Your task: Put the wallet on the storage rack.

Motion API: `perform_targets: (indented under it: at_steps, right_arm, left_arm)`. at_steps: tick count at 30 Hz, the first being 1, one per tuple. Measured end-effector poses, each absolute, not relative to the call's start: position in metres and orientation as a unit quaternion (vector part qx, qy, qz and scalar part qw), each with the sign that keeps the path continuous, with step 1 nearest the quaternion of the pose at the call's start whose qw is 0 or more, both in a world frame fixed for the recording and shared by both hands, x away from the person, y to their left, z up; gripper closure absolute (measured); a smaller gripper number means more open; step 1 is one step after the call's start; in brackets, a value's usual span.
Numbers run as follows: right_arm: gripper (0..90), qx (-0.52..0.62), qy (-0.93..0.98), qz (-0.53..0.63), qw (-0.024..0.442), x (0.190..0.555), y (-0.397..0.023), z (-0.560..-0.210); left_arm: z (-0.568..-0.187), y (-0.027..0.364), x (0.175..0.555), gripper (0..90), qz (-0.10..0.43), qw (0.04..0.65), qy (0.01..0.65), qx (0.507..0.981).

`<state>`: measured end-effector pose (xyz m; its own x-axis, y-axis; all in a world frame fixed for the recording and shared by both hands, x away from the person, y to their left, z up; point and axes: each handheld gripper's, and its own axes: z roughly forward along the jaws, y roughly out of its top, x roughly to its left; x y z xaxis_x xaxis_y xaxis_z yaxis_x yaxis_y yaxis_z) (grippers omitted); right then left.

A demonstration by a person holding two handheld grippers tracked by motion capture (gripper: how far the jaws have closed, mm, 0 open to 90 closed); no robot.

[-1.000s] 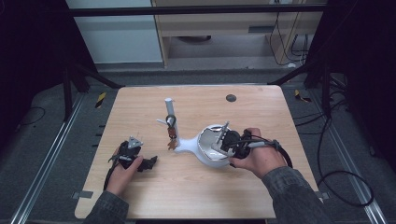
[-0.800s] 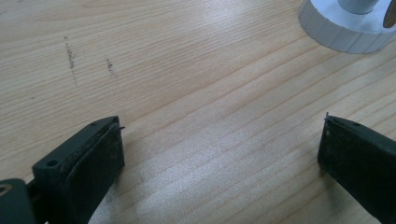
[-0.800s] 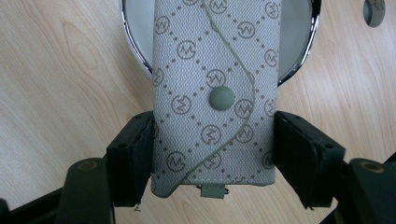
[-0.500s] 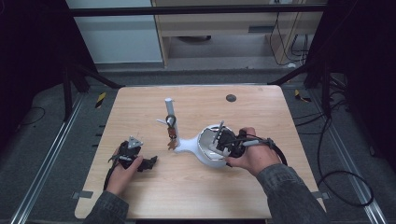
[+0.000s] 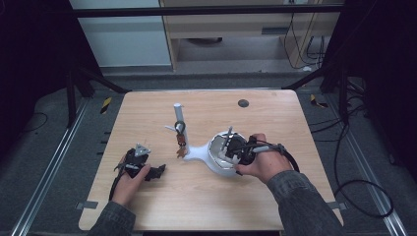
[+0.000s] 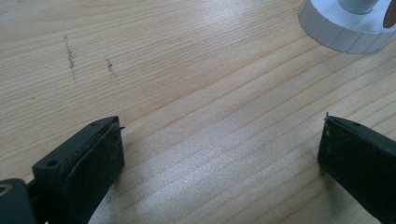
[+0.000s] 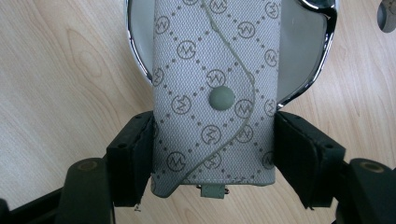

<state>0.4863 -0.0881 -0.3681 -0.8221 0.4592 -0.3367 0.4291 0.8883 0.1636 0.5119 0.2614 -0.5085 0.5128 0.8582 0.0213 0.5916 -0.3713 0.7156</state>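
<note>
Jaws of the right gripper (image 7: 212,154) pinch a grey monogrammed key pouch (image 7: 215,93) over the white bowl (image 5: 219,160), so the pick-up looks done and placement remains. The left gripper (image 6: 219,154) rests wide open and empty on the table (image 5: 206,206), near the key stand (image 5: 178,118).

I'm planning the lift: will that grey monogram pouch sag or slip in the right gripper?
The pouch looks like woven fabric, so probably light with some give. Its textured weave should resist slipping between the right gripper pads, shut on its sides.
</note>
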Motion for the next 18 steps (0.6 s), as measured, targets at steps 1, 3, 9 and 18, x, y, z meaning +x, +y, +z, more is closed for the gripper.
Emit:
perform_targets:
  at_steps: [1, 3, 9, 18]
  right_arm:
    - [31.8, 0.235, 0.953, 0.04, 0.185, 0.4866, -0.0873, -0.3683]
    - [31.8, 0.234, 0.954, 0.036, 0.185, 0.4878, -0.0861, -0.3683]
    - [31.7, 0.232, 0.955, 0.029, 0.181, 0.491, -0.0818, -0.368]
    - [31.7, 0.233, 0.956, 0.025, 0.174, 0.4956, -0.0797, -0.3702]
  left_arm:
    - [-0.5085, 0.2614, 0.5119, 0.0, 0.2, 0.333, 0.451, 0.803]
    - [-0.5085, 0.2614, 0.5119, 0.0, 0.2, 0.333, 0.451, 0.804]
    - [-0.5083, 0.2615, 0.5119, 0.0, 0.2, 0.332, 0.451, 0.804]
    - [-0.5083, 0.2615, 0.5119, 0.0, 0.2, 0.332, 0.451, 0.804]
